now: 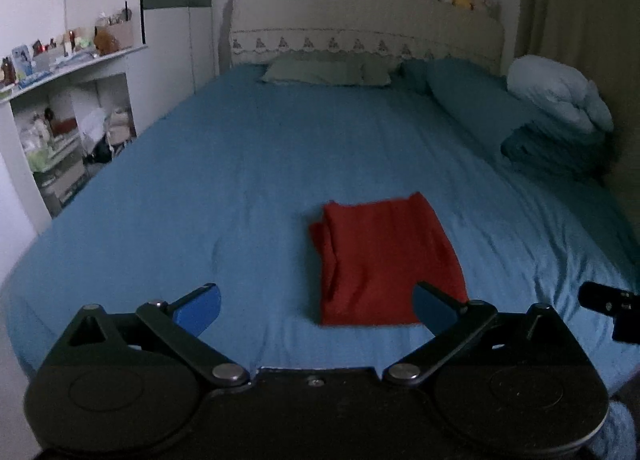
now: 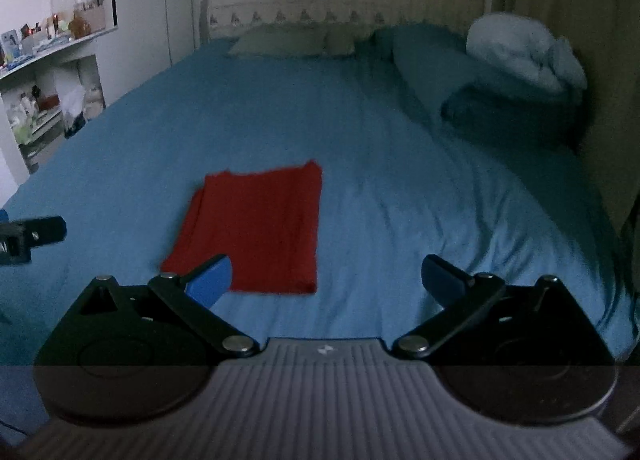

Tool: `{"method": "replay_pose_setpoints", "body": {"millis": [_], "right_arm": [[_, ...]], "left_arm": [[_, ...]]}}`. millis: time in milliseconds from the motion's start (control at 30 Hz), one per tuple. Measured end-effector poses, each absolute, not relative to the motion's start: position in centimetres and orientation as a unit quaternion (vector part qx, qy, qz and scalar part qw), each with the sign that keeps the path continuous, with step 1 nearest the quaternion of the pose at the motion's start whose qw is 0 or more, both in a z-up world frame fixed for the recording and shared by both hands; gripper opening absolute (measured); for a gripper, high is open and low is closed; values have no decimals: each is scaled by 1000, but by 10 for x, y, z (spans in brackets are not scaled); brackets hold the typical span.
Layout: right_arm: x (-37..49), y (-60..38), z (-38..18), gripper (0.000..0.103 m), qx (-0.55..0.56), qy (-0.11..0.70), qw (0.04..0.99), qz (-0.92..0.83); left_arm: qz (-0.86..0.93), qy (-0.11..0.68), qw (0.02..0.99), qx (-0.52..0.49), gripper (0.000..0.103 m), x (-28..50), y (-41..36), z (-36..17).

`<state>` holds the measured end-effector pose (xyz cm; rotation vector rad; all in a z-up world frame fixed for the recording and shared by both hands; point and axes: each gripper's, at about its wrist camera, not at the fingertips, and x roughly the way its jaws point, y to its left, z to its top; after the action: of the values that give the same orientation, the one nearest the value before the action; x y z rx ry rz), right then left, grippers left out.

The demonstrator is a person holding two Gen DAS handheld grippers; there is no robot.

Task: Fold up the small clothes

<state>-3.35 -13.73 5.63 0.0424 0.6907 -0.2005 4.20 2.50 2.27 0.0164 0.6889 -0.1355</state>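
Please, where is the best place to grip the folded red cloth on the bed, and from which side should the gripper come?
Probably the near right corner of the folded red cloth. It lies flat on the blue bedsheet with its straight near edge facing both open grippers. The left side shows loose stacked layers, so pinching there may undo the fold. The right gripper could come low from the near side.

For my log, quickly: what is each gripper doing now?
Left gripper: open, holding nothing.
Right gripper: open, holding nothing; the red cloth lies folded on the bed.

Matt red cloth point(image 1: 384, 260), creased bedsheet point(image 1: 200, 188)
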Motion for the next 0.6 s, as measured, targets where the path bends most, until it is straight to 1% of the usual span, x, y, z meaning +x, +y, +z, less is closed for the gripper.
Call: {"method": "replay_pose_setpoints", "body": {"millis": [133,267,600], "right_arm": [[-46,-131,44,103,30,358,928,-102],[-52,-123,32,103,26,374,921,-102],[-56,-126,28,103,31,377,919,-108]], "left_arm": [[-64,349,934,36,103,26,27,11],[-73,355,931,33,103,18,28,5],[-78,350,933,31,103,15,28,6]]}}
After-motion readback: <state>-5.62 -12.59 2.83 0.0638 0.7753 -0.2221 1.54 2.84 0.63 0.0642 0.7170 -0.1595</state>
